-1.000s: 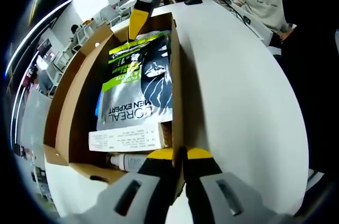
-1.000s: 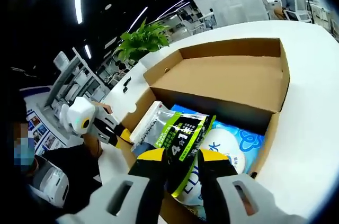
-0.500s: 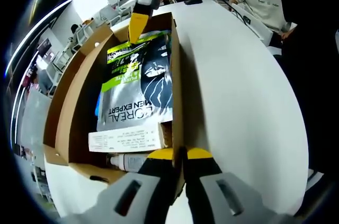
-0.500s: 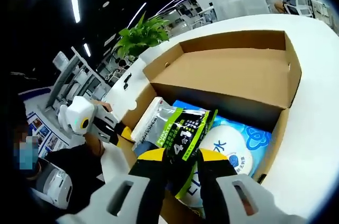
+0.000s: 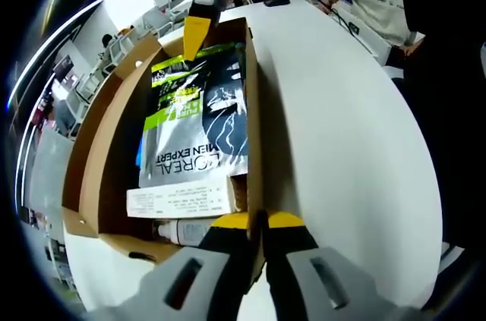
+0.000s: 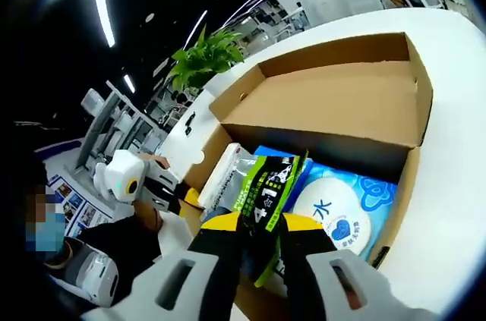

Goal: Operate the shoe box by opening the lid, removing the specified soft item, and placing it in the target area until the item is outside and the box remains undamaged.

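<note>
Right gripper view has the right gripper (image 6: 262,230) clenched on the grey-and-green soft sachet (image 6: 266,184) in the open brown cardboard shoe box (image 6: 334,108), left gripper (image 5: 257,221) clamping the box wall: removal under way, next lifting clear

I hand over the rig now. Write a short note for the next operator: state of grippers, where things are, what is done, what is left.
Left gripper: shut on the box's near wall, steadying it.
Right gripper: shut on the grey-green pouch, at its far end.
Shoe box stands on the white table, lid open. A blue wipes pack lies under the pouch.
Done: lid opened, pouch gripped.
Left: lift the pouch out and place it on the table.
</note>
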